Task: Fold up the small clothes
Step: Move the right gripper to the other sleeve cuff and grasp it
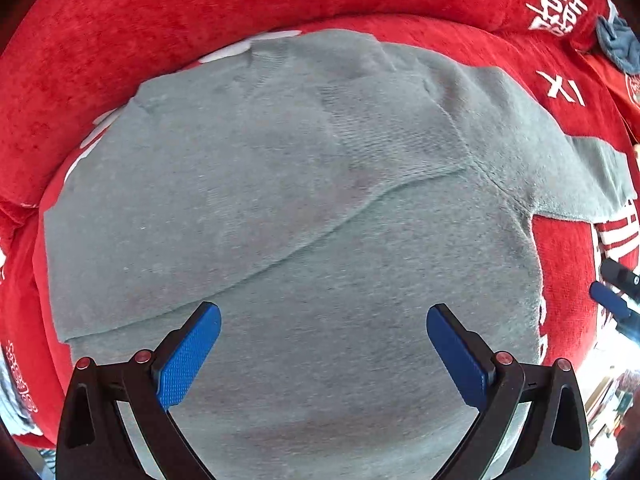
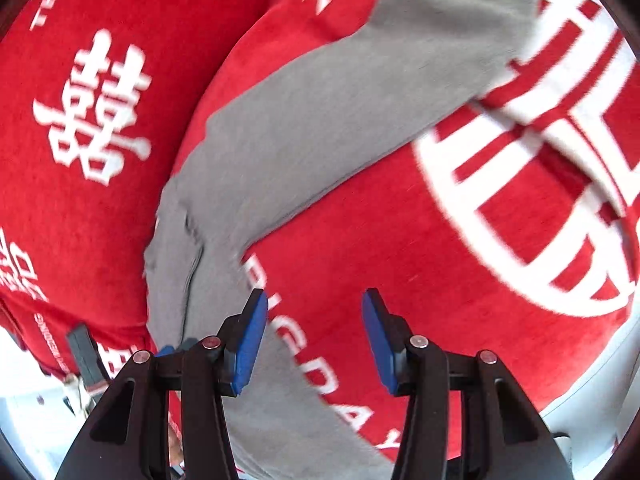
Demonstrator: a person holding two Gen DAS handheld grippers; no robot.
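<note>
A grey sweater [image 1: 280,200] lies flat on a red cover [image 1: 120,40] printed with white characters. One sleeve is folded slantwise across its body. My left gripper [image 1: 324,316] hangs straight over the lower body of the sweater, open, with nothing between its blue pads [image 1: 188,360]. The other sleeve [image 2: 320,120] stretches out sideways over the red cover [image 2: 400,260]. My right gripper [image 2: 315,300] is open beside that sleeve, above the red cover near the armpit, and holds nothing. In the left wrist view the right gripper's blue finger [image 1: 610,298] shows at the right edge.
A crumpled blue-grey cloth [image 1: 618,44] lies on the cover at the far right. The cover rises into a padded back [image 1: 200,0] behind the sweater. Its front edge drops off to a bright floor [image 2: 592,408]. The right wrist view is blurred.
</note>
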